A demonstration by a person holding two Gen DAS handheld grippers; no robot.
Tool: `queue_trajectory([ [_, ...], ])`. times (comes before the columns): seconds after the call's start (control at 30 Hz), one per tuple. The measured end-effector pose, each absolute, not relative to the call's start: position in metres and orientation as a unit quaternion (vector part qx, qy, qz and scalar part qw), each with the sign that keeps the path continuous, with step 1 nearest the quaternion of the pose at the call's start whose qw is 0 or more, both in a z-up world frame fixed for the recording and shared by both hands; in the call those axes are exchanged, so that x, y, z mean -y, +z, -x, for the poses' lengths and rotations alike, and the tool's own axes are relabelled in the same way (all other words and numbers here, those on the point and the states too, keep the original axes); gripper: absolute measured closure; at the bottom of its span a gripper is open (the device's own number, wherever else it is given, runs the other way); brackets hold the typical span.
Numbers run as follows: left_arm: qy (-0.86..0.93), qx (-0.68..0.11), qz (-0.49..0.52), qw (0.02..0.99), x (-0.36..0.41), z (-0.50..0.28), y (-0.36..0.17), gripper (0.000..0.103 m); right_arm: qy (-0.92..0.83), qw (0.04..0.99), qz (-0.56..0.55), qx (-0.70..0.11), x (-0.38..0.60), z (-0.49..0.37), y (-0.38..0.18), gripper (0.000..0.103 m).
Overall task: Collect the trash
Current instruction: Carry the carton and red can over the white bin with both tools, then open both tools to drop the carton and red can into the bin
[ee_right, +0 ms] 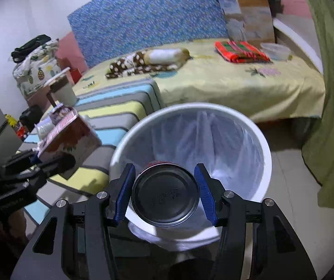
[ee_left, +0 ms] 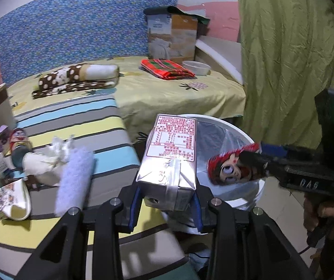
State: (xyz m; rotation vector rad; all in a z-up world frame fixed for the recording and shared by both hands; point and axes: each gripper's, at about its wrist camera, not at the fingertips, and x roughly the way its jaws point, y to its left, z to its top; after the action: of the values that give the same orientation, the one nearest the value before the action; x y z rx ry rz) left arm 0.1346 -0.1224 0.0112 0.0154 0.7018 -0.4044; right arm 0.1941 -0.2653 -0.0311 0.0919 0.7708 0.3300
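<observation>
the left gripper (ee_left: pixel 167 198) grips a carton (ee_left: pixel 170 161) between its blue pads (ee_left: pixel 134 206). the carton stands on end in the jaws, silver folded end toward the camera, its red-printed panel facing up and away. both pads press its lower sides, so the jaws are clenched on it. it sits just beside the near rim of the bin (ee_left: pixel 257 196), partly over the edge of the striped mat (ee_left: pixel 111 126).

the right gripper (ee_right: pixel 165 193) holds a can (ee_right: pixel 165 196) lying along the fingers, dark round base toward the camera, red body pointing into the bin (ee_right: pixel 190 109). the left pad (ee_right: pixel 125 193) touches the can; the right pad (ee_right: pixel 204 191) looks just apart from it, so i cannot tell whether the grasp is firm or loosening. the can hangs over the bin's mouth, above the clear liner (ee_right: pixel 213 144). in the left view the can (ee_left: pixel 229 168) shows a cartoon face and sits over the bin at the tip of the right gripper (ee_left: pixel 255 161).

on the mat lie more litter: a crumpled tissue (ee_left: pixel 48 161), a blue sponge (ee_left: pixel 76 179), a second can (ee_left: pixel 20 142) and wrappers (ee_left: pixel 10 198). behind is a bed (ee_left: pixel 178 93) with a spotted blanket (ee_left: pixel 78 77), a red cloth (ee_left: pixel 167 68), a bowl (ee_left: pixel 196 67) and a box (ee_left: pixel 171 37).
</observation>
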Motion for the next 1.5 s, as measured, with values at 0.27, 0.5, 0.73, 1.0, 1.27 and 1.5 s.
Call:
queue_trajectory([
  [0.27,-0.211,-0.354,-0.017,0.911,0.147,-0.148,0.003,0.065,0.166,0.902,-0.066,-0.392,0.280,-0.195,-0.042,0.048],
  [0.5,-0.224,-0.359,-0.018,0.906,0.153,-0.154,-0.003,0.065,0.159,0.908,-0.086,-0.379,0.289,-0.192,-0.038,0.048],
  [0.73,-0.245,-0.351,-0.006,0.904,0.155,-0.152,-0.001,0.049,0.158,0.913,-0.092,-0.364,0.290,-0.187,-0.030,0.048],
  [1.0,-0.242,-0.353,0.020,0.904,0.139,-0.142,0.004,0.049,0.161,0.920,-0.096,-0.344,0.285,-0.181,-0.021,0.048],
  [1.27,-0.213,-0.351,0.033,0.911,0.114,-0.122,0.006,0.049,0.182,0.922,-0.077,-0.334,0.260,-0.170,-0.012,0.048],
  [1.5,-0.173,-0.348,0.045,0.920,0.088,-0.107,0.006,0.049,0.204,0.918,-0.057,-0.334,0.237,-0.164,-0.012,0.048],
])
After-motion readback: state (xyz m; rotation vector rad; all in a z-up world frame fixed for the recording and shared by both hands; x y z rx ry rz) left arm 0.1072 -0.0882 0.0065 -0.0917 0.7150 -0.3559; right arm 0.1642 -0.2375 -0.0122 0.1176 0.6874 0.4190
